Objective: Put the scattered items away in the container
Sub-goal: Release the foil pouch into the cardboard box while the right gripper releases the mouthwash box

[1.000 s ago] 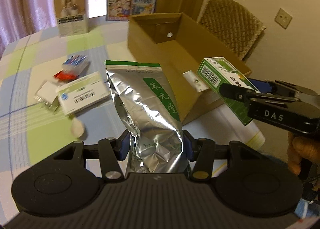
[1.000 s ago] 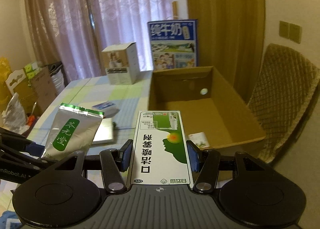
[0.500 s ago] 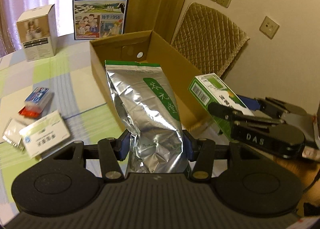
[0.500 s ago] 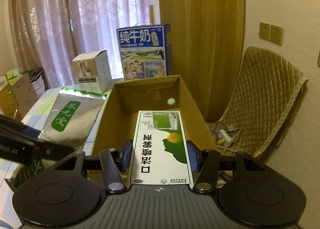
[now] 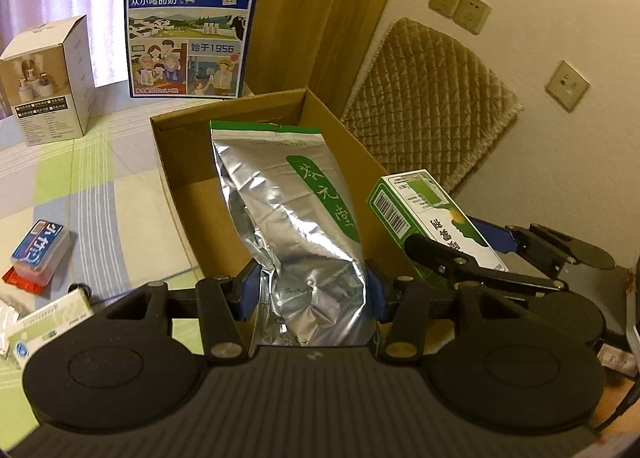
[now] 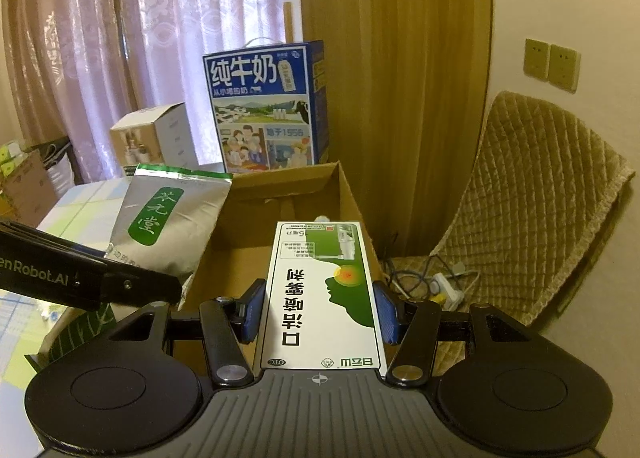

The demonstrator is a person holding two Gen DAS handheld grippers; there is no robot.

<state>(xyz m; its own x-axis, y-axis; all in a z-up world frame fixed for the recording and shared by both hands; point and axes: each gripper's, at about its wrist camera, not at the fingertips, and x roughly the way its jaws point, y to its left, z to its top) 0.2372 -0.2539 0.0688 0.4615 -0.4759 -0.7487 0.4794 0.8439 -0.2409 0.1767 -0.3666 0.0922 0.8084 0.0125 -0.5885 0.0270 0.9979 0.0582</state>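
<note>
My left gripper (image 5: 310, 292) is shut on a silver foil pouch (image 5: 296, 214) with a green label, held upright over the open cardboard box (image 5: 176, 182). My right gripper (image 6: 318, 312) is shut on a green and white medicine carton (image 6: 322, 286), which hangs over the same cardboard box (image 6: 280, 210). In the left wrist view the right gripper (image 5: 456, 254) and its medicine carton (image 5: 424, 214) sit just right of the pouch, by the box's right wall. The right wrist view shows the foil pouch (image 6: 168, 222) at the box's left side.
A blue milk case (image 5: 188, 26) and a white box (image 5: 44, 82) stand behind the cardboard box. A small blue packet (image 5: 38, 252) and a pale green carton (image 5: 48, 324) lie on the checked tablecloth at left. A quilted chair (image 6: 532, 198) and a power strip (image 6: 444, 286) sit right of the table.
Both grippers have carried their items to the right, from above the tablecloth to over the cardboard box. The box and milk case now fill the middle of both views.
</note>
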